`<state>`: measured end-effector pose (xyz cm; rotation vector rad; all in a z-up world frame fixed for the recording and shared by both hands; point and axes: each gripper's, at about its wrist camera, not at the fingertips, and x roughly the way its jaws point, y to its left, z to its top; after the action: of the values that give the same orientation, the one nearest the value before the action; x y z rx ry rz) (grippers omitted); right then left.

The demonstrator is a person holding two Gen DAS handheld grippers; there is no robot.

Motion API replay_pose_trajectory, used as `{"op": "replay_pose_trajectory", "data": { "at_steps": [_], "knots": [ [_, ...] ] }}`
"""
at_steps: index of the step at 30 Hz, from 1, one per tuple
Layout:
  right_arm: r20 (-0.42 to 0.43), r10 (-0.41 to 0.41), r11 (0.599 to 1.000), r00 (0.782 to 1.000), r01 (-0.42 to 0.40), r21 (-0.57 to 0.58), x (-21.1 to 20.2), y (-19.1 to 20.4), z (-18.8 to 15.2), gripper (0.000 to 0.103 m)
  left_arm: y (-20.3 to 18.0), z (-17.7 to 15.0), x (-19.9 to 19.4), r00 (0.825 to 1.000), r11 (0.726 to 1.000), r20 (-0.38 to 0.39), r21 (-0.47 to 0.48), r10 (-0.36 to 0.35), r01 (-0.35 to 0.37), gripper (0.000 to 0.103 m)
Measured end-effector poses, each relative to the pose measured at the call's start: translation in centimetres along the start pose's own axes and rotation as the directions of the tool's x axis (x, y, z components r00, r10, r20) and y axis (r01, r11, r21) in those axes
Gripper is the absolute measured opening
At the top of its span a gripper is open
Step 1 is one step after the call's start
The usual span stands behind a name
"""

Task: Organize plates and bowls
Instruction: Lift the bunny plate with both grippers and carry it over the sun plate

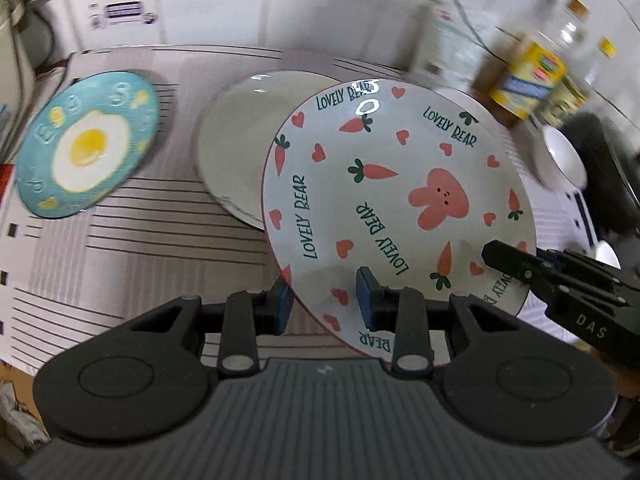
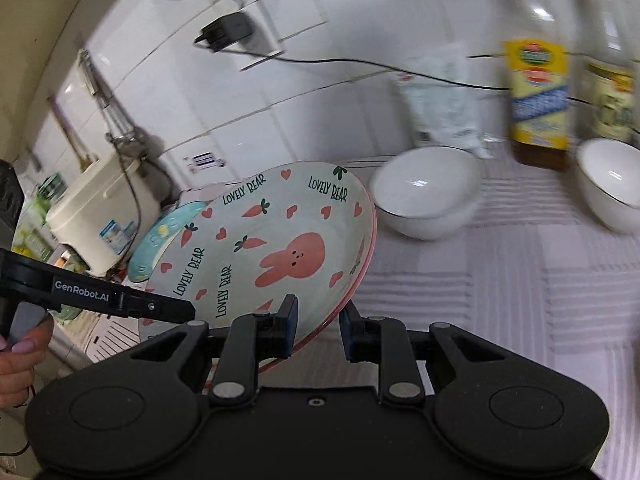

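Striped tablecloth (image 1: 120, 240) fills most of both views; its far edge blurs into the white tiled wall.

Rabbit plate (image 1: 396, 204), printed with carrots, hearts and "LOVELY BEAR", is lifted clear of the cloth and tilted, held from two sides. My left gripper (image 1: 326, 300) pinches its near rim, one blue pad on the face and the other behind; jaws narrow, closed on the plate. My right gripper (image 2: 318, 330) does the same on the opposite rim, also narrow and clamped. In the right wrist view I see a pink edge just beneath the rim and cannot tell whether that is the plate's own lip or a second plate under it.

Plain white plate (image 1: 244, 136) lies on the cloth, its right part hidden behind the rabbit plate. Blue egg plate (image 1: 86, 146) lies well apart to its left; in the right wrist view only a sliver of it shows.

White bowl (image 2: 426, 196) sits near the wall; it looks like two nested, though blur leaves me unsure. A second white bowl (image 2: 612, 184) is cut off at the frame edge.

Bottles (image 2: 538, 92) behind the bowls: smeared, labels unreadable.

A hand (image 2: 20, 360) on the left gripper's handle, mostly out of frame.
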<state>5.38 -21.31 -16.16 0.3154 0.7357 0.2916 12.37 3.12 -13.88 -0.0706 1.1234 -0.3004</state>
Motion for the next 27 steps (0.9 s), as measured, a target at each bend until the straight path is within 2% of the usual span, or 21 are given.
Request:
{"op": "replay_pose_trajectory", "data": {
  "at_steps": [6, 11, 13, 20, 27],
  "knots": [
    [-0.041, 0.052, 0.997, 0.998, -0.054, -0.046, 3.7, 1.2, 2.6, 0.027, 3.1, 2.1, 1.0, 1.000, 0.998, -0.012, -0.065, 0.023, -0.024, 0.032],
    [-0.107, 0.087, 0.995, 0.990, -0.093, -0.046, 7.3, 1.2, 3.8, 0.027, 4.6, 3.8, 2.8, 0.996, 0.992, -0.072, -0.107, 0.059, -0.066, 0.033],
    [-0.116, 0.100, 0.995, 0.988, -0.102, -0.010, 8.3, 0.9, 4.0, 0.027, 5.0, 4.3, 3.4, 0.993, 0.990, -0.095, -0.123, 0.063, -0.075, 0.033],
    [-0.175, 0.082, 0.997, 0.981, -0.083, -0.003, 10.8, 1.2, 4.7, 0.027, 6.1, 5.9, 5.6, 0.986, 0.986, -0.153, -0.138, 0.073, -0.095, 0.033],
    [-0.193, 0.053, 0.999, 0.980, -0.050, 0.019, 12.4, 0.5, 5.2, 0.027, 6.6, 7.1, 7.2, 0.981, 0.984, -0.181, -0.146, 0.076, -0.103, 0.034]
  ]
}}
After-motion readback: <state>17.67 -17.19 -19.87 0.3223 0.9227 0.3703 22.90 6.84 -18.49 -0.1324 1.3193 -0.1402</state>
